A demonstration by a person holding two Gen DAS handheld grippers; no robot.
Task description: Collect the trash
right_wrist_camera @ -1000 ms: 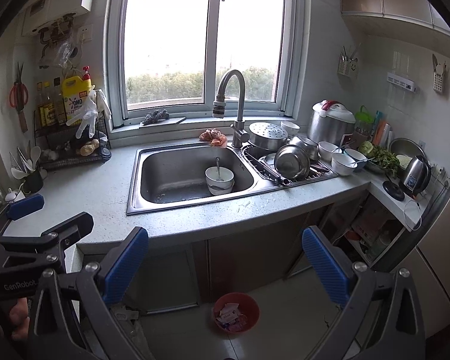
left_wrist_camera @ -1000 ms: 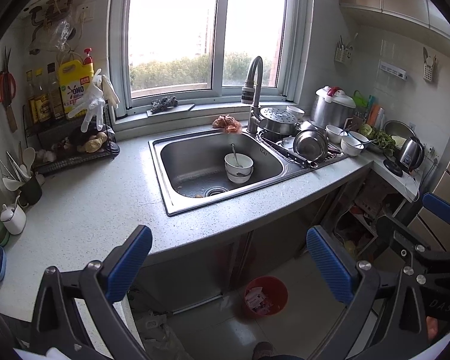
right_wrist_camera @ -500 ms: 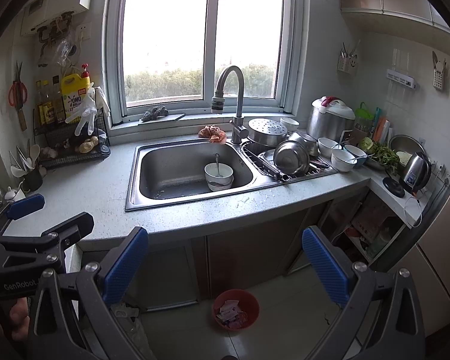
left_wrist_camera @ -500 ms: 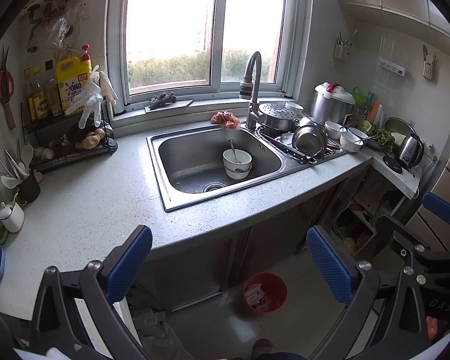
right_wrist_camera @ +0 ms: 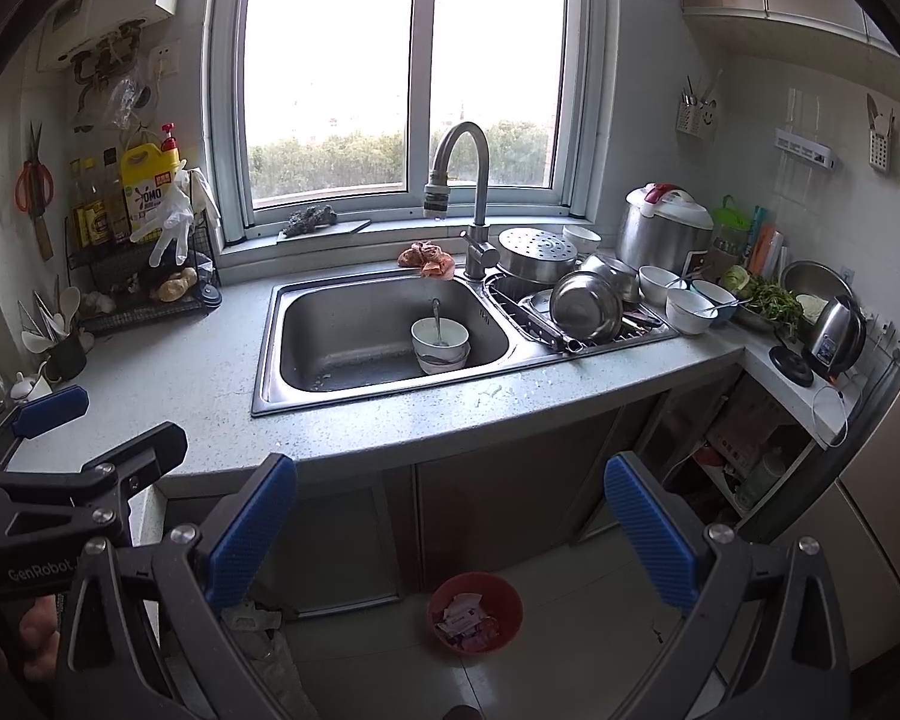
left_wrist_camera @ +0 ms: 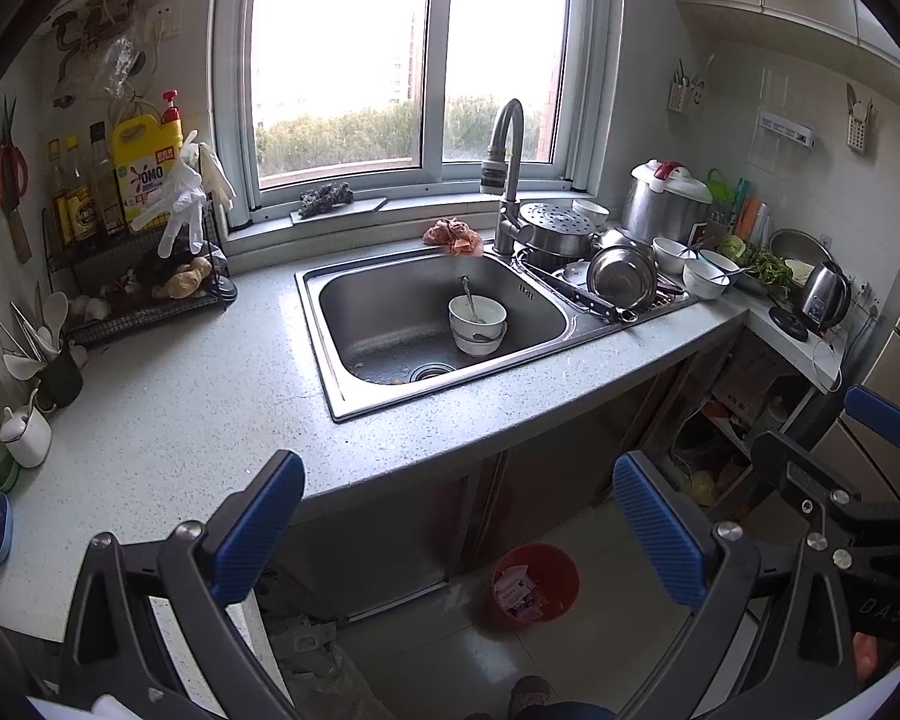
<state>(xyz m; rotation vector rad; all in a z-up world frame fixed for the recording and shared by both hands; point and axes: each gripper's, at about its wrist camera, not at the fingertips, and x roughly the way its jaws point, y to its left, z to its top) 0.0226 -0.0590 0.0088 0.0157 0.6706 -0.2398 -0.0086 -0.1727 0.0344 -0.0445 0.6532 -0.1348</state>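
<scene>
Two grippers, left (left_wrist_camera: 459, 531) and right (right_wrist_camera: 450, 525), gape wide with ribbed blue pads, holding nothing. One round red bin (right_wrist_camera: 475, 612) of crumpled wrappers sits on the floor below the steel sink (right_wrist_camera: 384, 336).

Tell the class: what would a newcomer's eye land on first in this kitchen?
Probably the steel sink under the window, holding stacked white bowls with a spoon. Then the red trash bin on the floor below, with wrappers inside. Both blue-padded grippers, left and right, hang open and empty.
</scene>
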